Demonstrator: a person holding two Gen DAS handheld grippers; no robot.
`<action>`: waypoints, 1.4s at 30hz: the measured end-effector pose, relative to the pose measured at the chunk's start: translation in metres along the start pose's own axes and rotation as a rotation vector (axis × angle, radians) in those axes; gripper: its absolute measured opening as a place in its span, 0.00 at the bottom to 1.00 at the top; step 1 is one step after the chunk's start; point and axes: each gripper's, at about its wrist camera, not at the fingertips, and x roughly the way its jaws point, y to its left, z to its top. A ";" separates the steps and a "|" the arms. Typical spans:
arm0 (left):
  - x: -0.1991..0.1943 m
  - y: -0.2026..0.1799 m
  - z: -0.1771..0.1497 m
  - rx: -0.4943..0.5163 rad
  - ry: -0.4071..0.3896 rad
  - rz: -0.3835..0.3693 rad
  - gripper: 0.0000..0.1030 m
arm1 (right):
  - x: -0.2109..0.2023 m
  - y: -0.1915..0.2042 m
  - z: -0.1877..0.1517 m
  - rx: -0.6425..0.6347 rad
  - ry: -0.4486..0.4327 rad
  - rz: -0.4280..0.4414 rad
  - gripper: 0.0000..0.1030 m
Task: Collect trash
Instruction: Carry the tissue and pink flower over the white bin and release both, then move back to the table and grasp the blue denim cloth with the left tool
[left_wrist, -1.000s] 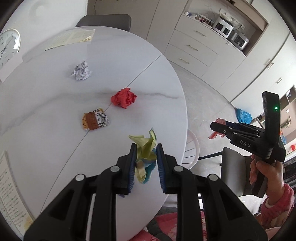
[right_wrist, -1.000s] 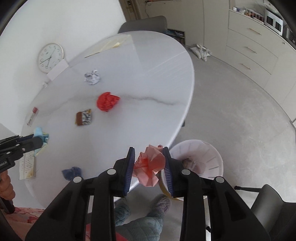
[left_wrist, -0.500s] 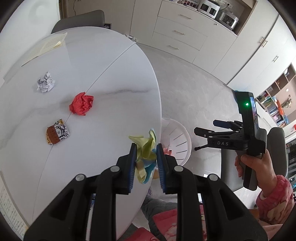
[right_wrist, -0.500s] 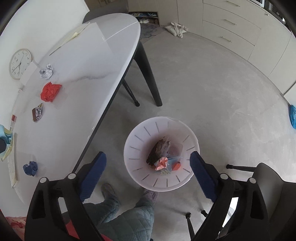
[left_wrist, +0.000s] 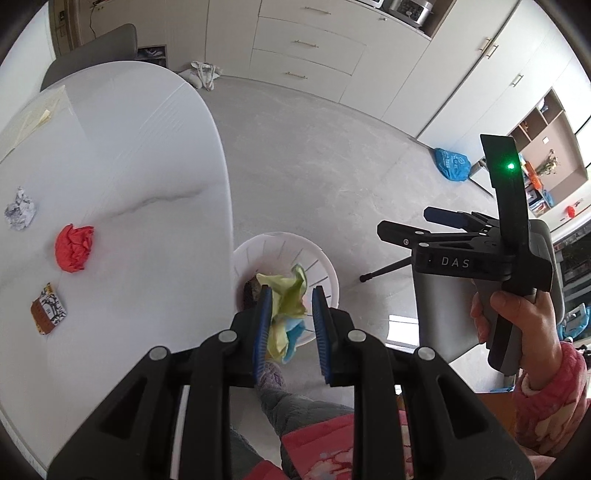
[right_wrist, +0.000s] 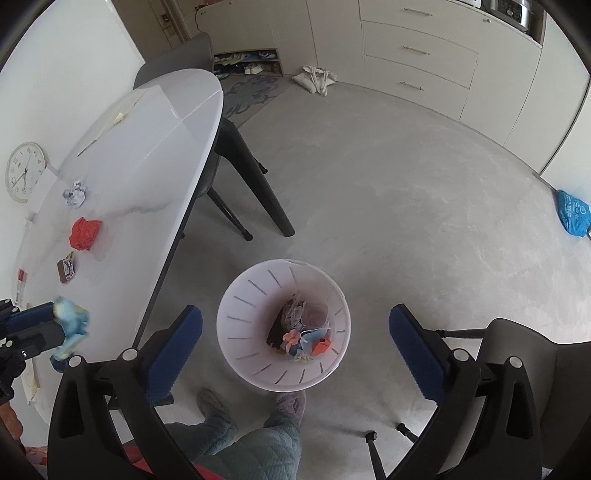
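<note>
Below my spread, empty right gripper (right_wrist: 295, 332) the white bin (right_wrist: 236, 332) holds crumpled scraps. My left gripper (left_wrist: 290, 317) pinches a yellow-blue wad (left_wrist: 286, 306) above it; red paper (left_wrist: 74, 247) sits on the table (left_wrist: 147, 221) leftward.

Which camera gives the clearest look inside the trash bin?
The right wrist view: the trash bin sits unobstructed below, its contents visible. In the left wrist view the table edge and the held paper wad cover much of it.

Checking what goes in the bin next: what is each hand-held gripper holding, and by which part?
The left hand-held gripper pinches a crumpled yellow-green and blue paper wad across its middle. The right hand-held gripper is open, holding nothing.
</note>
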 end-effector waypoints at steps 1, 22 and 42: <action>0.002 -0.003 0.000 -0.001 0.006 -0.009 0.39 | 0.000 -0.003 -0.001 0.005 0.003 -0.002 0.97; -0.013 0.007 -0.009 -0.061 -0.057 0.076 0.90 | -0.005 0.003 -0.006 -0.009 0.009 0.020 0.97; -0.042 0.142 -0.146 -0.267 0.000 0.334 0.92 | 0.003 0.149 -0.004 -0.343 0.044 0.153 0.97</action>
